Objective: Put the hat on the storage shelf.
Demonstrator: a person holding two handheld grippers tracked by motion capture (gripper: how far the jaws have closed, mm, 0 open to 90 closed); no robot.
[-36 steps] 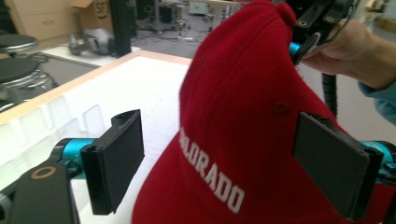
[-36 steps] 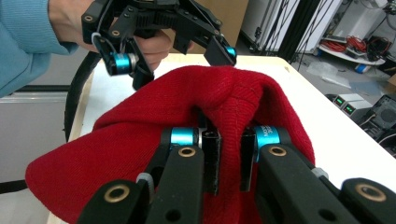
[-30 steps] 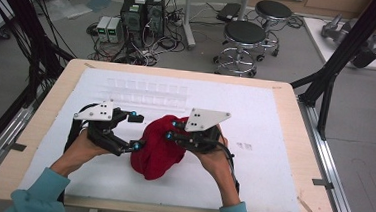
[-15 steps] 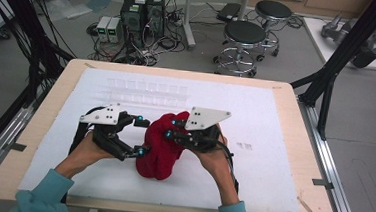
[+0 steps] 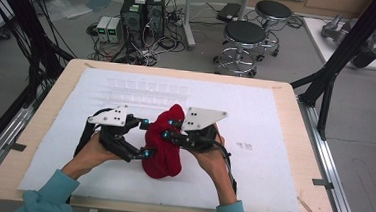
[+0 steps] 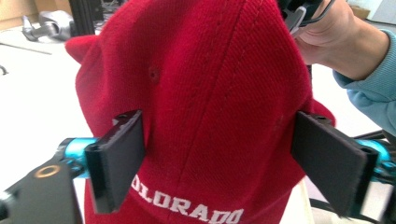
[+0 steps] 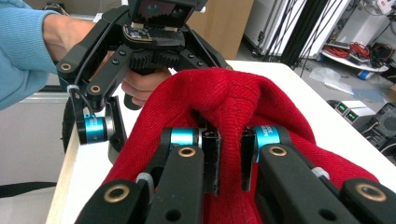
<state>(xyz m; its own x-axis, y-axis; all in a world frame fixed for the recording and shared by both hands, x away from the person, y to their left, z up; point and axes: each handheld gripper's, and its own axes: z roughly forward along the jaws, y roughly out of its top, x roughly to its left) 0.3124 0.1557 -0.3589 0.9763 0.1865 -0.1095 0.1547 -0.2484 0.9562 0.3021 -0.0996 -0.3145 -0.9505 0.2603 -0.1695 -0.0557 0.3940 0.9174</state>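
Red cap [image 5: 165, 144] sits lower centre of the high view on the white-covered table [image 5: 275, 117], held up between both tools. Change since a second ago: left gripper [image 5: 143, 138] has slid in from left of centre toward the cap, and its two fingers now straddle the crown, one upper, one lower; the cap has also been raised and bunched taller. That reads as a handover or a two-point hold being set up, likely to shape or fold the cap, with the second grasp not yet made. In the left gripper view the cap [image 6: 205, 102] fills the middle, "COLORADO" lettering at bottom centre, and the fingers [image 6: 119, 163] stand wide on either side of the crown, touching or just beside the fabric, hard to say which, not squeezing. Right gripper [image 7: 229, 158] has its fingers narrow, pinching a fold of the cap [image 7: 224, 98] at centre frame. Pose: left hand [image 5: 92, 152] comes in from lower left, tool angled right and slightly up-frame; right hand [image 5: 212, 155] comes from lower right, tool pointing left, grey plate on top. Both forearms in teal sleeves at the bottom edge. Stools and computer boxes on the floor in the upper frame, not involved
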